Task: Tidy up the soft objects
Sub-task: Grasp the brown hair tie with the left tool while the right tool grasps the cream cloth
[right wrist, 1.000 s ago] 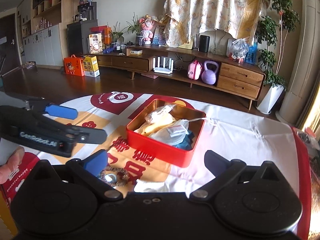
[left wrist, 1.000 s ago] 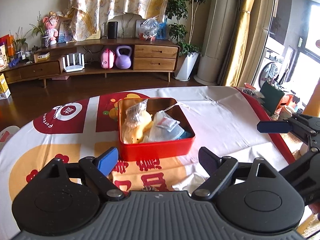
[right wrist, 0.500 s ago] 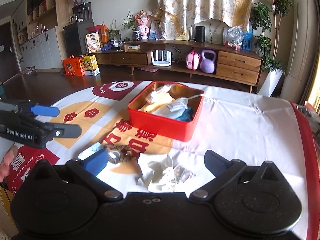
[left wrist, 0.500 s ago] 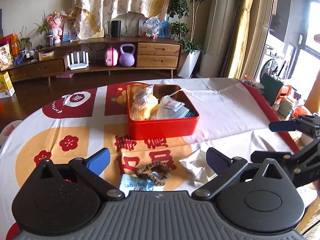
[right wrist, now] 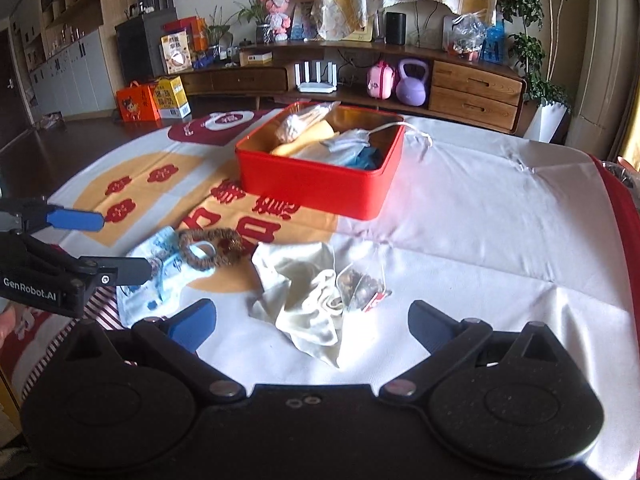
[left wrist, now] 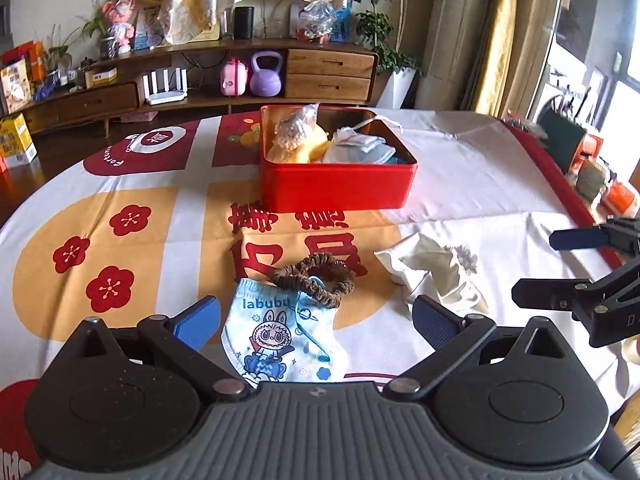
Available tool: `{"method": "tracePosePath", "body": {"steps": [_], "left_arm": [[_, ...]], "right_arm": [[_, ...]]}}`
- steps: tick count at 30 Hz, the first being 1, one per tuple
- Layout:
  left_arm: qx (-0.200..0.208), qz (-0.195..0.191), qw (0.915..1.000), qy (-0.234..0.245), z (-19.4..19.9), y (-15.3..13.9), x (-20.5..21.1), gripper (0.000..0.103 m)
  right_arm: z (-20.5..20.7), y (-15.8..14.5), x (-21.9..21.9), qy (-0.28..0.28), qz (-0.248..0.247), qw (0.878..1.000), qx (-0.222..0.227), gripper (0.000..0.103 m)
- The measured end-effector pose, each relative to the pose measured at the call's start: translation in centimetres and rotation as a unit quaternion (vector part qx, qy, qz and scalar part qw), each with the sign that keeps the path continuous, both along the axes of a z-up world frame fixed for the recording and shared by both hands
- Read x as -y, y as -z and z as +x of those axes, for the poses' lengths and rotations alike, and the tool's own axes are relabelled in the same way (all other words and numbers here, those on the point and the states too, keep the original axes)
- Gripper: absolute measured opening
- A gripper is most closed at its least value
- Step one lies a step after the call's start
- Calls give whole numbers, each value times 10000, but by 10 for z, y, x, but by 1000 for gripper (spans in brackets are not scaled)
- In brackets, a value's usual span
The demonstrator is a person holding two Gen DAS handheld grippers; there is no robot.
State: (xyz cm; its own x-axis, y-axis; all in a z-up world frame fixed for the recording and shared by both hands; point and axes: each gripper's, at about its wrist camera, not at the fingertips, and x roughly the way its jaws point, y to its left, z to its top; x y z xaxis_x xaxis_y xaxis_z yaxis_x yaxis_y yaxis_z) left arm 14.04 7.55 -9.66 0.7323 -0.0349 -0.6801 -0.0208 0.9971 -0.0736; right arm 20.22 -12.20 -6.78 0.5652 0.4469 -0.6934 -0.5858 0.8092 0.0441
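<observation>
Face mask [left wrist: 280,340] lies flat near the table's front edge, hair scrunchie [left wrist: 314,278] overlapping its top. Left gripper [left wrist: 316,320] straddles it, jaws wide, nothing gripped. Right gripper [right wrist: 312,324] likewise spread over the cream cloth [right wrist: 304,300]. Red tin [left wrist: 336,168] behind; bare tablecloth [left wrist: 480,168] rightward.

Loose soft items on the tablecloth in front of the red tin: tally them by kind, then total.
Blue cartoon-print child's face mask: 1
Brown fabric scrunchie: 1
Cream crumpled cloth pouch: 1
Small clear packet of dark dried bits: 1
Total: 4, all lying outside the red metal tin.
</observation>
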Motion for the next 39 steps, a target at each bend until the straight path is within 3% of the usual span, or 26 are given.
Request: {"method": "tracePosePath", "body": {"steps": [5,17,21,24,27,28,34,39], "left_arm": [[82,570,9981,208,11,15,15,103],[-32,517,9986,115,51,43,11,102],[-98,324,9994,-25,57,48,3,102],[-119,-120,9996,-233,58,48,-10,101],[-235,-328,9984,-383,63,50,-18,92],[-262,-342,9983,-387,64,50,-19,85],[-240,-219,9987,-391,66,51,-16,61],[-127,-80,9983,-567,60,41,-17,60]], "right_arm": [[8,18,-1,-72,-10,9998,-207,96],[27,53,-9,-30,-92,9984,-556,77],[30,56,-10,-11,-42,9982,-597,76],[31,57,-10,-4,-11,9983,-580,76],[32,57,-12,30,-27,9986,-531,70],[32,57,-13,38,-57,9987,-500,68],[29,57,-15,101,-240,9992,-299,51],[30,58,-14,84,-258,9992,-276,51]]}}
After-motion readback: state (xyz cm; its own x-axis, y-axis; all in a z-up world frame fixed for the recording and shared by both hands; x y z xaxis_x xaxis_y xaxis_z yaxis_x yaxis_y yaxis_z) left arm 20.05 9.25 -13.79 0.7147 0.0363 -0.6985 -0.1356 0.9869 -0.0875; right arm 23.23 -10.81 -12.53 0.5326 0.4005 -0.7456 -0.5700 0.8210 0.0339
